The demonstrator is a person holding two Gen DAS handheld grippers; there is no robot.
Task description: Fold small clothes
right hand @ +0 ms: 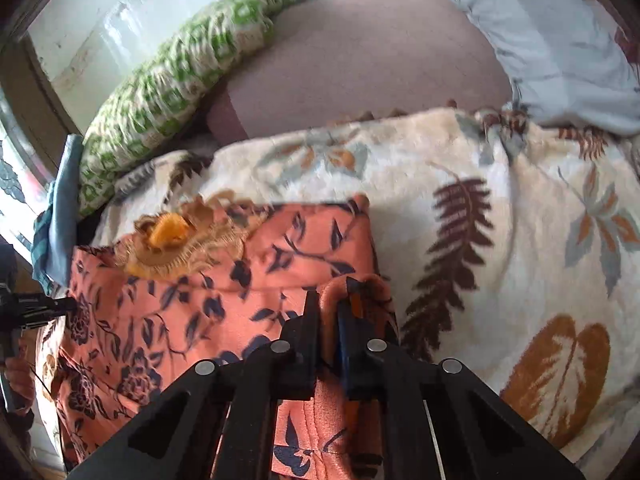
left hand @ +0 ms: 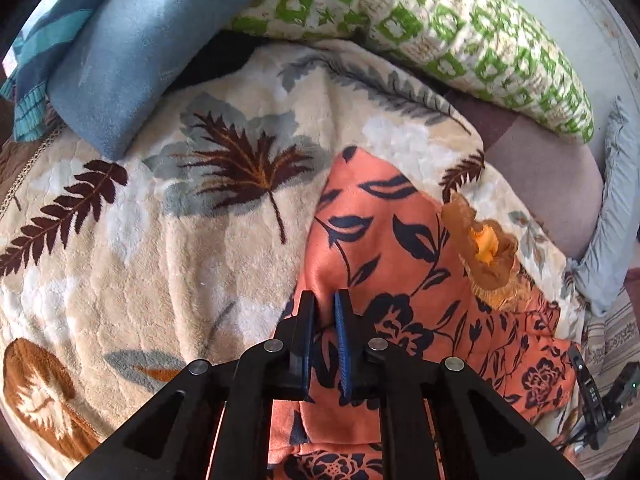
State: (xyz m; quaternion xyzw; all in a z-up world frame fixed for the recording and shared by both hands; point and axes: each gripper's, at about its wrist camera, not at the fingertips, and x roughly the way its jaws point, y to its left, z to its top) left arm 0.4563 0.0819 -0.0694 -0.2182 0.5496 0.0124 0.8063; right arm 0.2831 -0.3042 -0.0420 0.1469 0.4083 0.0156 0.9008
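fleece blanket point(left hand: 120, 280) under orange garment point(left hand: 380, 240); right gripper point(right hand: 329, 300) pinches fold.

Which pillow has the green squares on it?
The long patterned pillow against the wall; the blue pillow beside it is plain, with no pattern.

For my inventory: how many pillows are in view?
2: a blue pillow at the bed's far left, a green-patterned pillow along the wall. Others may be hidden.
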